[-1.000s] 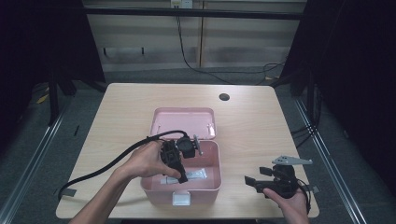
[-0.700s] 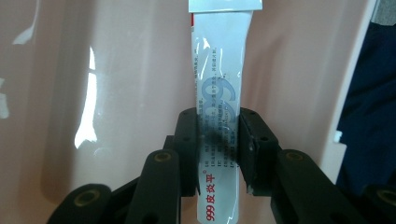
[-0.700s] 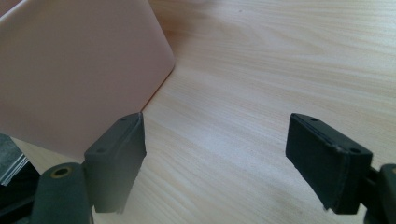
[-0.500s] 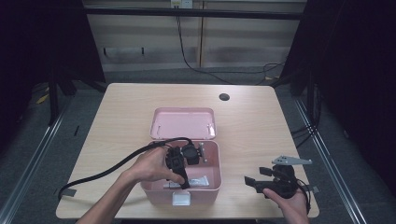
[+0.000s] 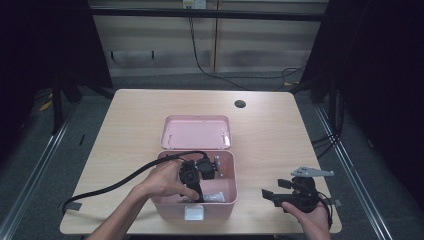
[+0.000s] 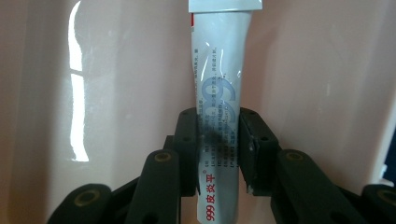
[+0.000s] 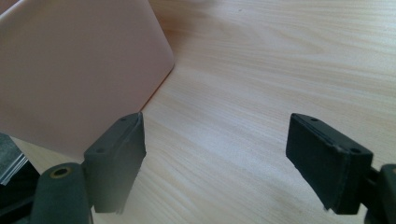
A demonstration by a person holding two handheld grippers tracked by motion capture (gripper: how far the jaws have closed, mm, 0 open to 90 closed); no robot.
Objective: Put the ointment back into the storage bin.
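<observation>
An open pink box [image 5: 227, 172] stands on the wooden table near its front edge, its lid [image 5: 196, 132] laid back behind it. A white ointment tube [image 6: 217, 70] with blue and red print lies on the box floor; its end shows in the high view [image 5: 218, 197]. My left gripper [image 5: 192, 192] reaches down into the box. In the left gripper view its jaws [image 6: 218, 144] press on both sides of the tube. To the right of the box my right gripper [image 5: 275, 190] rests low over the table, open and holding nothing [image 7: 217, 154]. The box wall [image 7: 79, 65] is just beyond its left jaw.
A white latch [image 5: 194, 212] hangs on the box's front wall. The left gripper's black cable [image 5: 110, 187] trails off to the table's front left. A dark round hole [image 5: 240, 104] sits in the table [image 5: 280, 145] at the back right. Bare wood lies under the right gripper [image 7: 261, 70].
My left hand and gripper have slid down into the box toward its front wall and onto the tube. The right gripper has stayed where it was.
</observation>
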